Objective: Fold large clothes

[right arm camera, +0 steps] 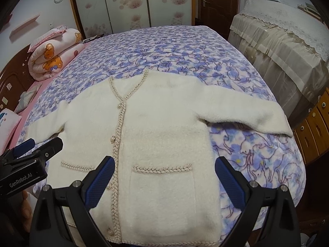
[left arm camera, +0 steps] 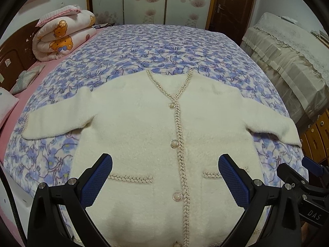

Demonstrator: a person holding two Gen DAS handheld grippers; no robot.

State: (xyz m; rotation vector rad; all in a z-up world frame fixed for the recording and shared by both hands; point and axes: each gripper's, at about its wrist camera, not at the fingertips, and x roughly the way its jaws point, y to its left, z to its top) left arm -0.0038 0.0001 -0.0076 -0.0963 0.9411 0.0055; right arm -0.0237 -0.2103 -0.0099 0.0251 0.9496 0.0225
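1. Left gripper [left arm camera: 165, 182]: jaws spread wide, nothing between the blue pads [left arm camera: 96, 181], pointing forward and slightly down.
2. Right gripper [right arm camera: 164, 182]: jaws also wide apart, empty, same forward-down pose.
3. The two sit side by side, near each other; each shows at the edge of the other's wrist view.
4. Neither touches anything.

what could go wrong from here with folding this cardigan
1. The cream cardigan is thick and fluffy, so the open left gripper or right gripper might pinch only the top layer.
2. Its right sleeve reaches toward the bed's edge and could slip off when pulled.
3. The pearl buttons and braided trim form a raised ridge, so a fold across them may spring back open.
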